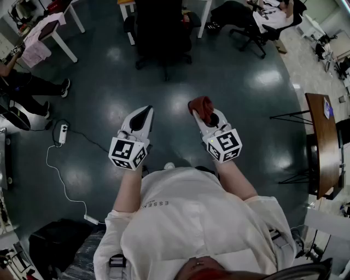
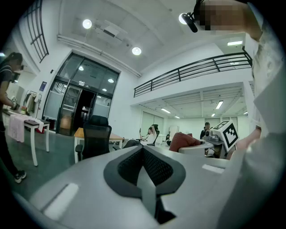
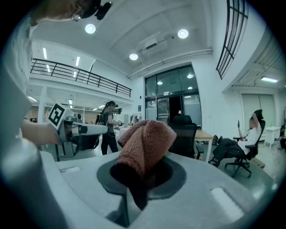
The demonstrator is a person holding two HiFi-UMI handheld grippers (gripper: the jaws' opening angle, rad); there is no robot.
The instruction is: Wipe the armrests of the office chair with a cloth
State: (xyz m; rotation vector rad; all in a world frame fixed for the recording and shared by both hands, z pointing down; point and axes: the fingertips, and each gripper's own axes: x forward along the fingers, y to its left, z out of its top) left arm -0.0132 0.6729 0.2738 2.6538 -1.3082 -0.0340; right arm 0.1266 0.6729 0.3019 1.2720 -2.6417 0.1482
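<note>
Open floor (image 1: 229, 93) between office chair (image 1: 161, 30) and cloth (image 1: 203, 105) in right hand-held gripper (image 1: 201, 113).

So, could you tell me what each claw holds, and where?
The right claw pinches the cloth by a bunched fold; the left claw is shut, empty.

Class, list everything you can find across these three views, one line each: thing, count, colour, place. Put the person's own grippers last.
office chair: one, black, on the floor ahead of the person.
desk: one, wood top on white legs, behind the office chair.
cloth: one, reddish-brown, bunched at the right gripper's tip.
power strip: one, white, on the floor at the left, with a white cable.
seated person: one, dark trousers, on another chair at far right.
floor: dark, glossy.
left gripper: white, jaws together, empty.
right gripper: white, shut on the cloth.
</note>
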